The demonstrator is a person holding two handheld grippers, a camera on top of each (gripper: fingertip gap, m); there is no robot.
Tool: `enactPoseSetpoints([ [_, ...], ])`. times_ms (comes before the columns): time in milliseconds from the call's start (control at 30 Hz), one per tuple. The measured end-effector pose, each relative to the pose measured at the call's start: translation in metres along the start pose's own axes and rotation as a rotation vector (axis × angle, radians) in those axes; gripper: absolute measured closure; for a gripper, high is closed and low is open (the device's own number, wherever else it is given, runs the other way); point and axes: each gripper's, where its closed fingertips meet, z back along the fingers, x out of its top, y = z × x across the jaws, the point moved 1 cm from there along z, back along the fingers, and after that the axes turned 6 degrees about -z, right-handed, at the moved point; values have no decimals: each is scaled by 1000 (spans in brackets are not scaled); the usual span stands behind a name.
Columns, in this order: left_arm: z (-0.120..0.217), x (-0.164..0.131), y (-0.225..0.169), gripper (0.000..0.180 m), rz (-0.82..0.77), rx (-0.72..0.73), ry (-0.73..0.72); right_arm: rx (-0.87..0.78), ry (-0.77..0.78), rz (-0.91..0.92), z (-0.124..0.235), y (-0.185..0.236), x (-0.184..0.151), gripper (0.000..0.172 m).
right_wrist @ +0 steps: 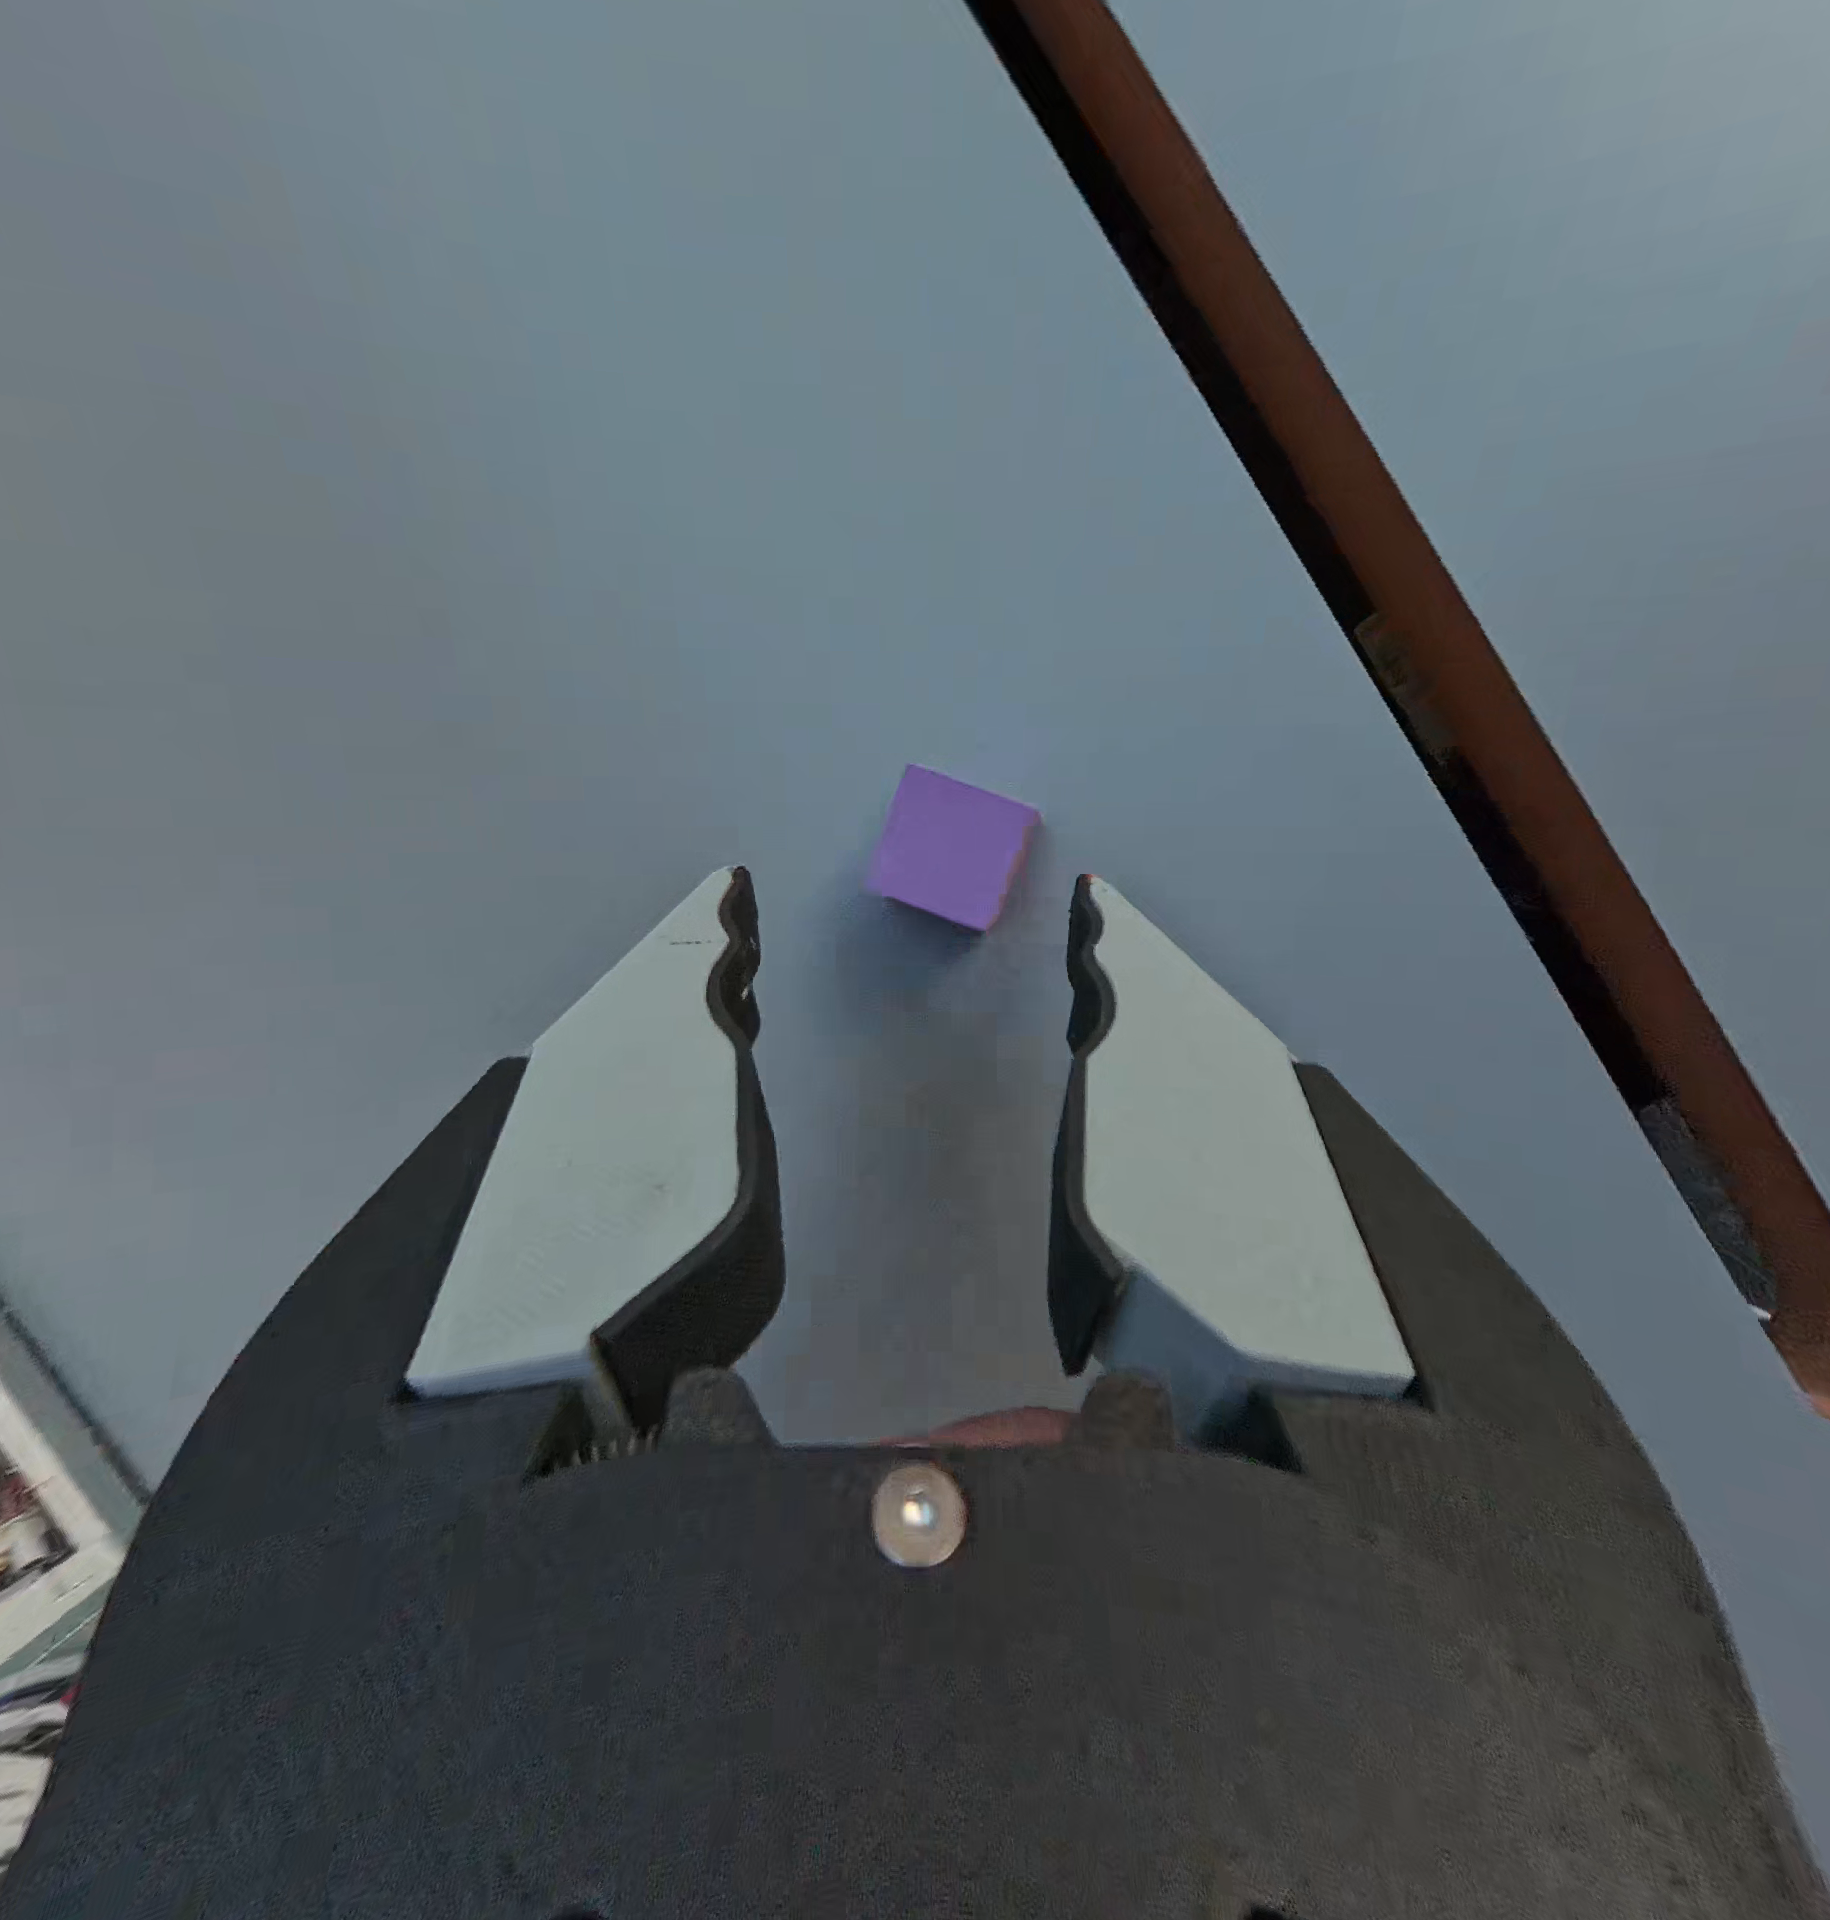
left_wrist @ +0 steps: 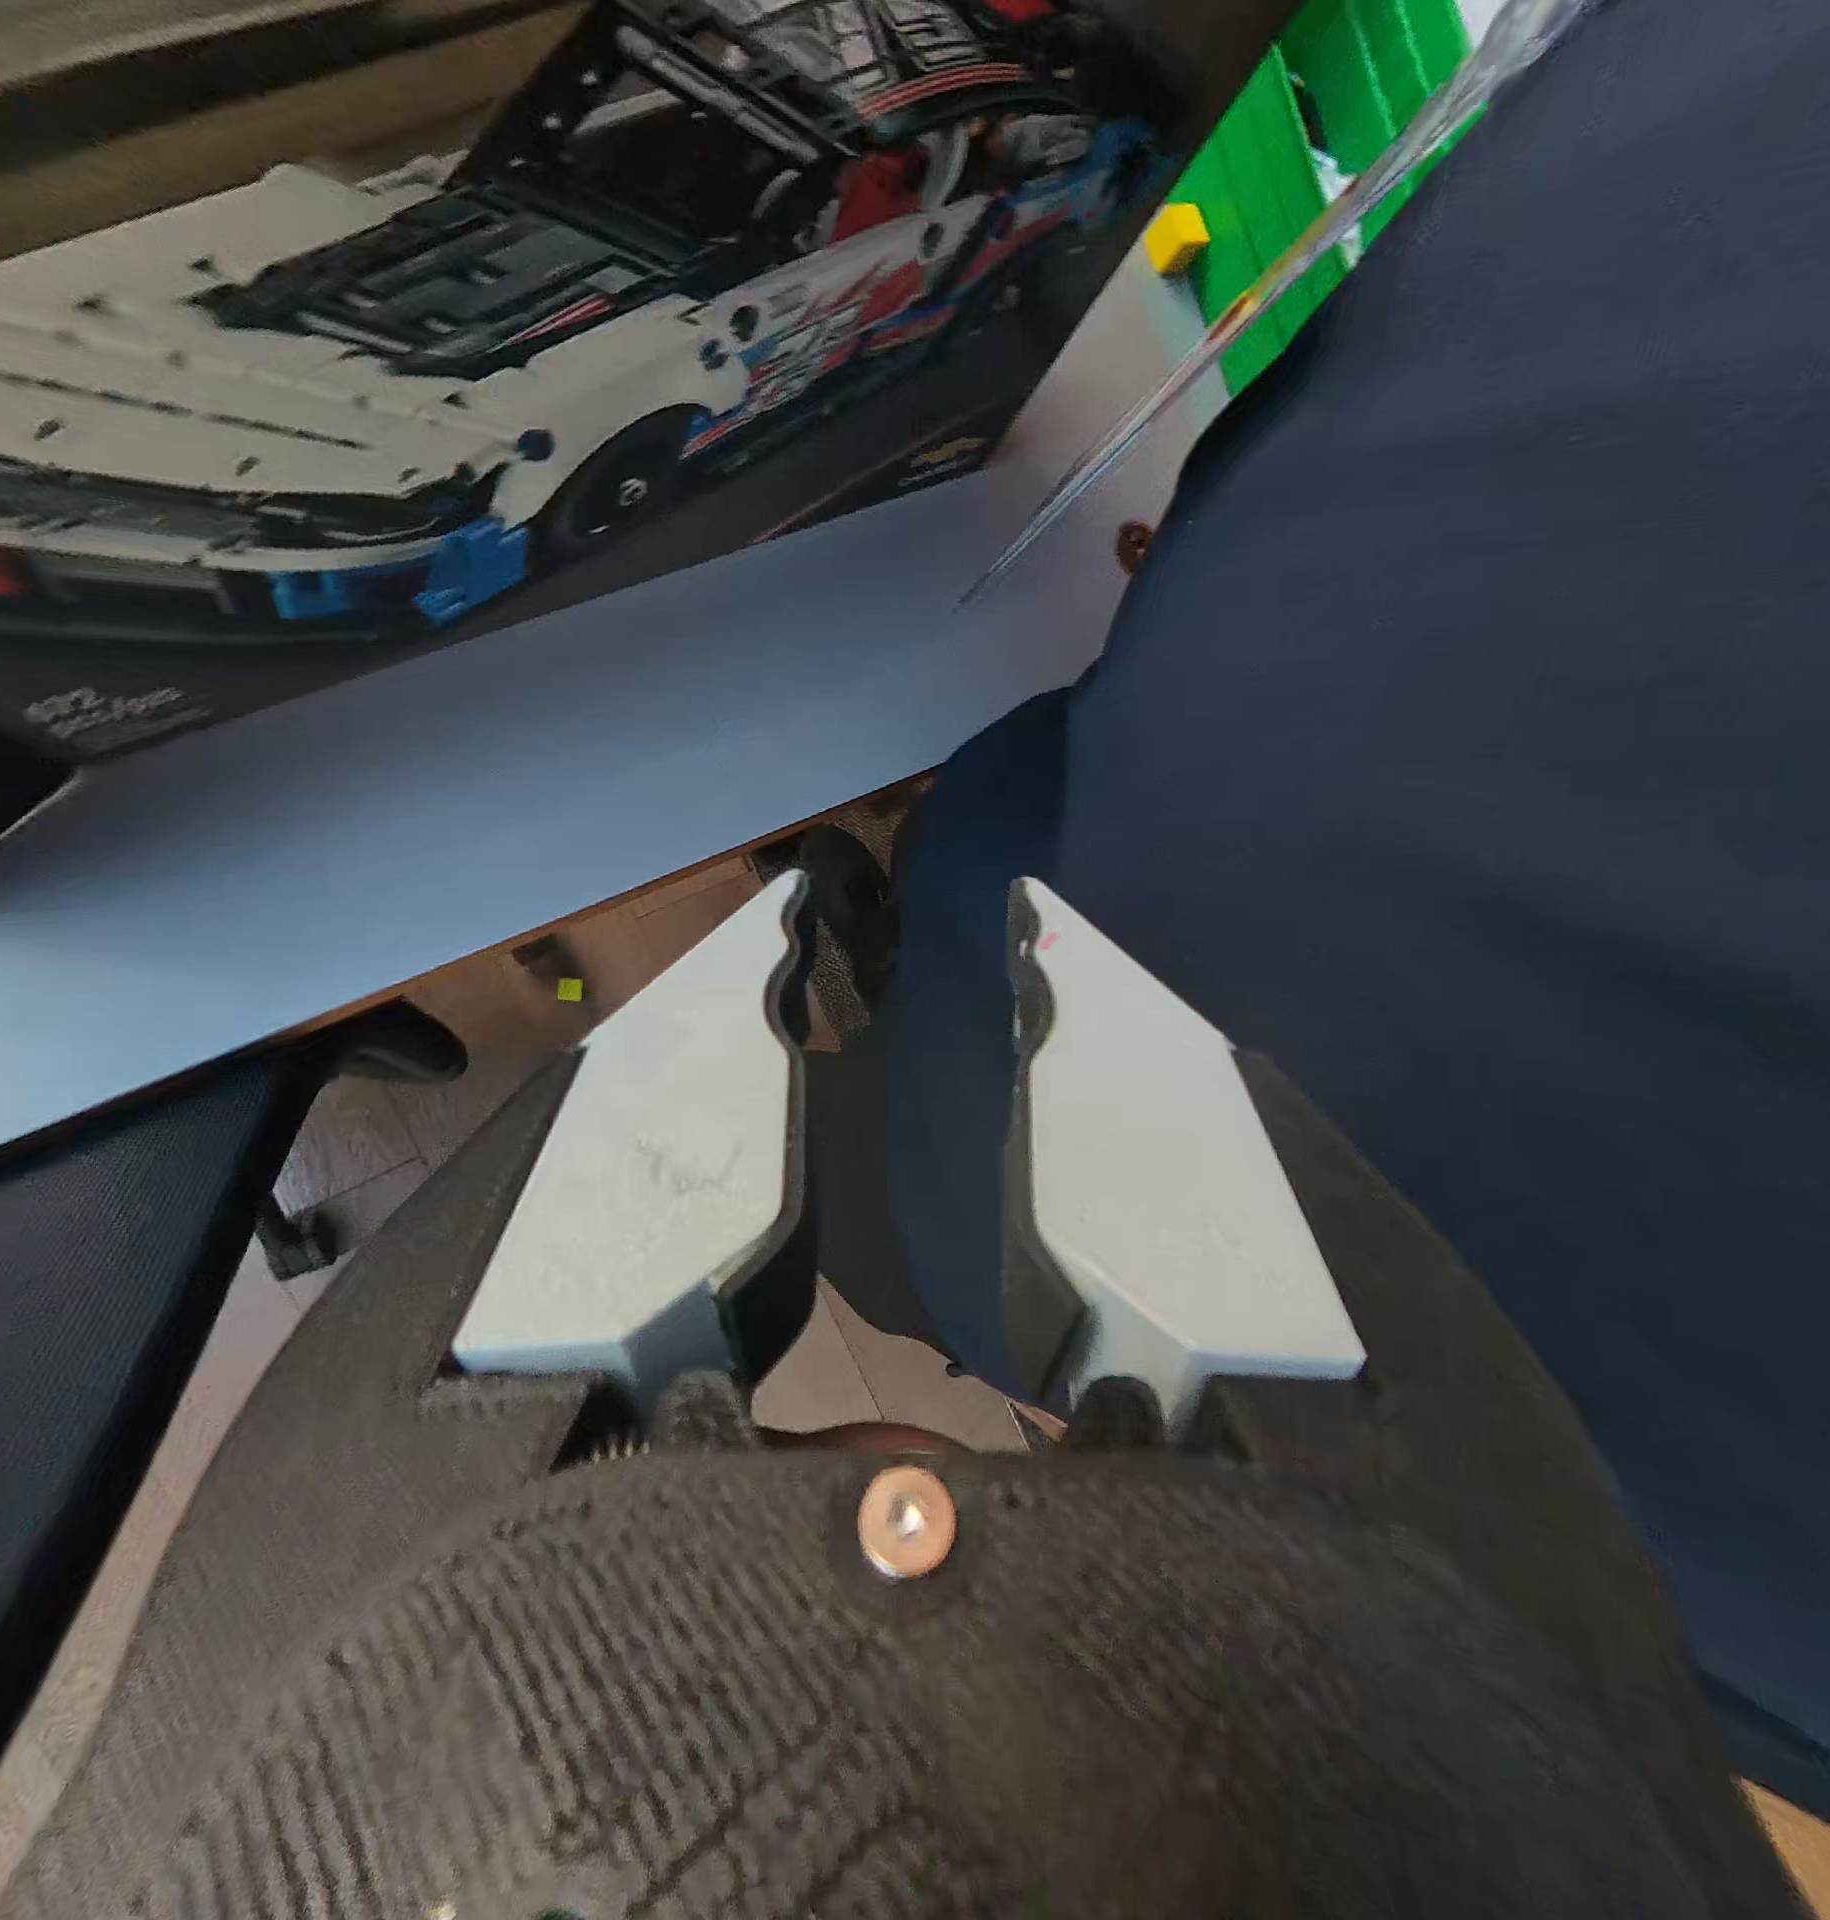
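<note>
The right gripper (right_wrist: 911,878) is hovering over the pale grey-blue tabletop (right_wrist: 423,468) with its jaws standing wide apart and nothing between the pads. A small purple cube (right_wrist: 950,847) is sitting on the tabletop just ahead of the fingertips, slightly toward the right one, touching neither (a gap of bare surface shows on both sides). A reddish-brown wooden strip (right_wrist: 1410,623) is running diagonally across the upper right of this view, well clear of the cube.

The left gripper (left_wrist: 911,894) is hanging off the table's edge (left_wrist: 475,810), low down, jaws partly apart and gripping nothing. Dark navy fabric (left_wrist: 1462,831), someone's clothing, is filling the right side of its view and lying behind the gap and the right finger; whether it touches the pad, cannot tell. Up on the tabletop a large printed box showing a white toy racing car (left_wrist: 423,364) is lying near the far edge. Beside it a green plastic bin (left_wrist: 1295,187) is standing with a small yellow block (left_wrist: 1176,237) at its corner. A tiny yellow square (left_wrist: 569,990) is lying on the brown floor below the table, next to a black mesh chair (left_wrist: 90,1299)
</note>
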Motion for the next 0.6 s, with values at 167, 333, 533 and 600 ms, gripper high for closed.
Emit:
enactPoseSetpoints([
  [167,18,17,7,145,-31,105,-31,-5,27,43,-13,1,7,144],
  [333,42,112,27,146,-227,194,-202,405,-181,106,98,88,32,145],
  [533,46,260,43,133,-560,338,-390,1005,-405,74,313,217,-2,145],
  [600,38,292,33,132,-696,359,-421,1130,-417,34,356,244,-24,145],
])
